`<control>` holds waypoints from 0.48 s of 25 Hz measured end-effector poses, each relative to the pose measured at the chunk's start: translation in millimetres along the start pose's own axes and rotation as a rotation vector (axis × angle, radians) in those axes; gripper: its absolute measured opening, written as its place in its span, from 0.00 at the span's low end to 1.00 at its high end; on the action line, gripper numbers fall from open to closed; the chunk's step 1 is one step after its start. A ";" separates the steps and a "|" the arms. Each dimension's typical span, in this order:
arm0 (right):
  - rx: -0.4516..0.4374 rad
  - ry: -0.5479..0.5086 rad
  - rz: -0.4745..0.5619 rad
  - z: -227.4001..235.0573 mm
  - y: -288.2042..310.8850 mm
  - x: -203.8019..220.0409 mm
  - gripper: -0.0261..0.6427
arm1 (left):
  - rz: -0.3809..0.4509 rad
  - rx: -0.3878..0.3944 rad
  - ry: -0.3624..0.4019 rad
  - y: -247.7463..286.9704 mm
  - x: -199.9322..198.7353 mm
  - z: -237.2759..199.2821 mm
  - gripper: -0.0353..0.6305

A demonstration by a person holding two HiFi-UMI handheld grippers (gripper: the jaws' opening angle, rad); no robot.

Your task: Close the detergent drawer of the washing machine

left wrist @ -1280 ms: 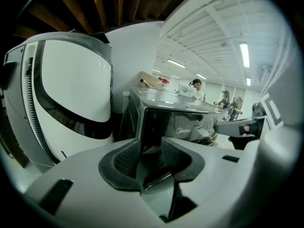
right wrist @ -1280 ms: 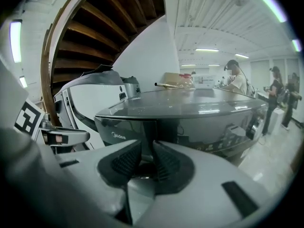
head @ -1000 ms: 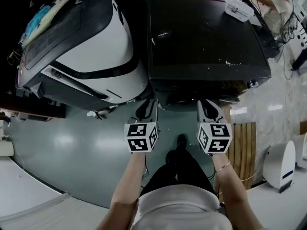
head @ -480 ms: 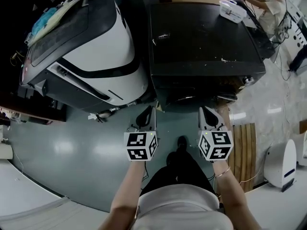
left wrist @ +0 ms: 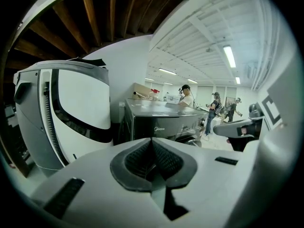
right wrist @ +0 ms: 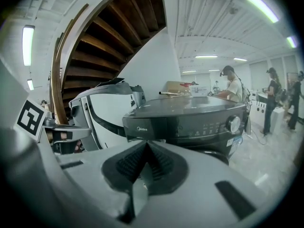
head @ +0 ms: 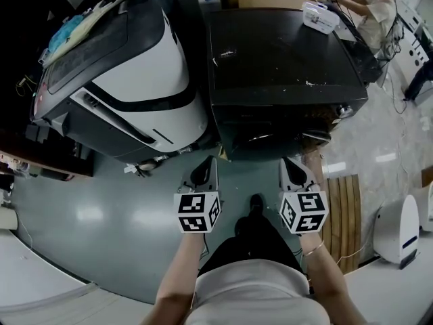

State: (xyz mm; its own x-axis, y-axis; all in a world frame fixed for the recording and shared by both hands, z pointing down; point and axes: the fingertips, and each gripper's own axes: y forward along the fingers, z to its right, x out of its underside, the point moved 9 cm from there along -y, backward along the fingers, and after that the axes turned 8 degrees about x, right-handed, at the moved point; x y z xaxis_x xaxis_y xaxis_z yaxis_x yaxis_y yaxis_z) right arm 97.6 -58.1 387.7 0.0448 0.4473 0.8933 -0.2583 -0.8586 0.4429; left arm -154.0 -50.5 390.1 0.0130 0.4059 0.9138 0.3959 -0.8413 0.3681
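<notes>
Spelling "Midea", pale lettering marks the dark washing machine

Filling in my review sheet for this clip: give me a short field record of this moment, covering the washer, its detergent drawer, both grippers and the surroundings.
Washing machine: dark, directly ahead of the person, dial on its panel
Detergent drawer: front looks flush with the panel, seemingly closed
Left gripper: jaws shut, nothing between them, clear of the machine
Right gripper: jaws shut, empty, clear of the machine
Neighbour: white and black machine at the washer's left
Background: people standing behind
</notes>
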 end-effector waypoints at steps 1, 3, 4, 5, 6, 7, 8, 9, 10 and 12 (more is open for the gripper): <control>0.001 -0.004 -0.002 -0.2 -2.0 0.4 0.04 | 0.000 -0.001 0.000 -1.4 0.6 0.6 0.05; 0.004 -0.014 -0.003 -0.8 -4.9 0.7 0.04 | 0.000 -0.002 -0.001 -3.5 1.5 1.7 0.05; 0.005 -0.018 -0.003 -1.1 -5.7 0.6 0.04 | 0.000 -0.004 -0.001 -4.2 1.8 2.0 0.05; 0.005 -0.020 -0.002 -1.5 -6.1 0.4 0.04 | 0.000 -0.005 0.000 -4.8 2.0 2.2 0.05; 0.005 -0.021 -0.001 -2.0 -6.5 0.2 0.04 | 0.001 -0.006 0.000 -5.2 2.1 2.3 0.05; 0.005 -0.022 0.000 -2.4 -6.8 0.0 0.04 | 0.001 -0.006 0.001 -5.6 2.3 2.4 0.05; 0.005 -0.022 0.001 -2.9 -7.2 -0.1 0.04 | 0.002 -0.007 0.001 -6.1 2.5 2.6 0.05; 0.005 -0.022 0.001 -3.3 -7.4 -0.1 0.04 | 0.002 -0.008 0.001 -6.6 2.7 2.7 0.05; 0.005 -0.023 0.000 -3.7 -7.5 0.0 0.04 | 0.003 -0.008 0.001 -7.1 3.0 2.7 0.05; 0.003 -0.024 -0.002 -4.4 -7.7 0.4 0.04 | 0.004 -0.011 -0.002 -8.3 3.8 2.6 0.05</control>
State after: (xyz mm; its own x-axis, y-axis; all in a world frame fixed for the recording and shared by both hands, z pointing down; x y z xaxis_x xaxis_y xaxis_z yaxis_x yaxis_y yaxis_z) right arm 95.4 -50.2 384.3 0.0685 0.4430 0.8939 -0.2550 -0.8584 0.4450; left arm -154.8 -41.0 390.1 0.0166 0.4036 0.9148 0.3859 -0.8466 0.3665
